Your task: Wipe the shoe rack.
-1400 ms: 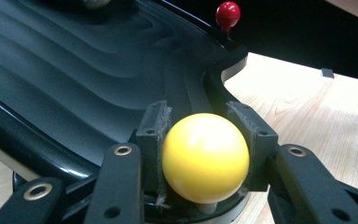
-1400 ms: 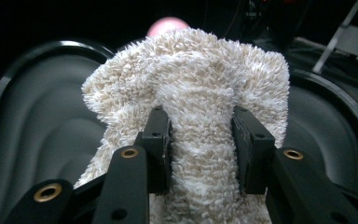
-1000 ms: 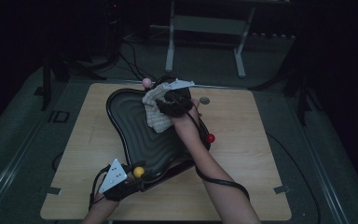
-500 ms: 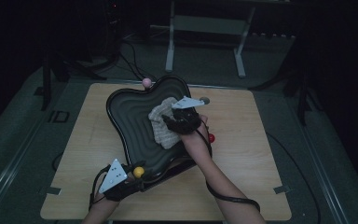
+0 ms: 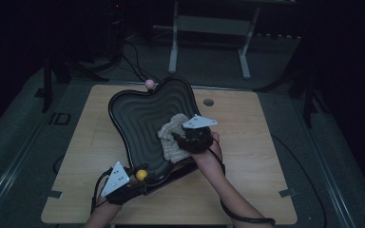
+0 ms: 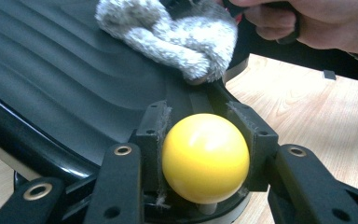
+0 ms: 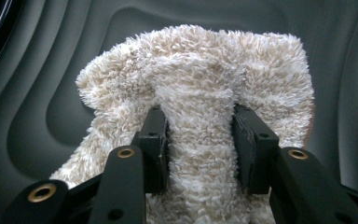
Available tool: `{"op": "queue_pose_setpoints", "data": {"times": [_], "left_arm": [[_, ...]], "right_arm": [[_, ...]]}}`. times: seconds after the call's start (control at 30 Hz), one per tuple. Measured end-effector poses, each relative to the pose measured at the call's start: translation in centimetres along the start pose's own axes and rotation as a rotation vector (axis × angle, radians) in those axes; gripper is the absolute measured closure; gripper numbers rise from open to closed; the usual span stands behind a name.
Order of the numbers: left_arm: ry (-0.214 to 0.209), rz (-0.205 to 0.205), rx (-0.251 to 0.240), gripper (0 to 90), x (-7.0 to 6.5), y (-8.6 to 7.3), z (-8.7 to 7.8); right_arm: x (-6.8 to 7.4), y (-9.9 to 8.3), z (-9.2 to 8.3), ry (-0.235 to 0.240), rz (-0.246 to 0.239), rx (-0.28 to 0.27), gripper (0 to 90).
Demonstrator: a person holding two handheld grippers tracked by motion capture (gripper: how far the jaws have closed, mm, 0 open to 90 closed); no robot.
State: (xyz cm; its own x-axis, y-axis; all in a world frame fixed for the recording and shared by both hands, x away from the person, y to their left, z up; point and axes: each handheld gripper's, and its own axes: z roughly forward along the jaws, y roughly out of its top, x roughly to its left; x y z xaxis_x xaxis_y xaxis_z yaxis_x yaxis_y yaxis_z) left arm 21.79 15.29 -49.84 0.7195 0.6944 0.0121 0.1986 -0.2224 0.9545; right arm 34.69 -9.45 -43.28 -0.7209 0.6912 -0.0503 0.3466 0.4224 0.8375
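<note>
Both grippers are closed on something: the left gripper (image 5: 140,176) clamps a yellow ball knob (image 6: 205,157) at the near rim of the black, wavy ribbed tray (image 5: 138,118), so the tray is kept steady. A fluffy cream cloth (image 7: 200,121) is pinched by the right gripper (image 5: 183,141) and pressed on the tray's ribs, probably for wiping.

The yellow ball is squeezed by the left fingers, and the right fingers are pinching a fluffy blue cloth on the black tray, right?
Almost. The cloth is cream-white, not blue, as the right gripper view shows. The rest holds: the left gripper squeezes the yellow ball, and the right gripper pinches the cloth on the black tray.
</note>
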Motion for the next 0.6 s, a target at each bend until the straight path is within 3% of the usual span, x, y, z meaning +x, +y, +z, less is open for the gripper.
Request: {"op": "queue_pose_setpoints", "data": {"times": [0.3,0.6], "left_arm": [[0.001,0.002,0.005,59.3,0.3,0.0,-0.1],[0.058,-0.004,0.007,59.3,2.0,-0.1,-0.7]], "right_arm": [[0.5,-1.2,-0.7,0.005,0.007,0.004,59.8],[1.0,-1.2,-0.4,0.012,0.001,0.013,59.6]]}}
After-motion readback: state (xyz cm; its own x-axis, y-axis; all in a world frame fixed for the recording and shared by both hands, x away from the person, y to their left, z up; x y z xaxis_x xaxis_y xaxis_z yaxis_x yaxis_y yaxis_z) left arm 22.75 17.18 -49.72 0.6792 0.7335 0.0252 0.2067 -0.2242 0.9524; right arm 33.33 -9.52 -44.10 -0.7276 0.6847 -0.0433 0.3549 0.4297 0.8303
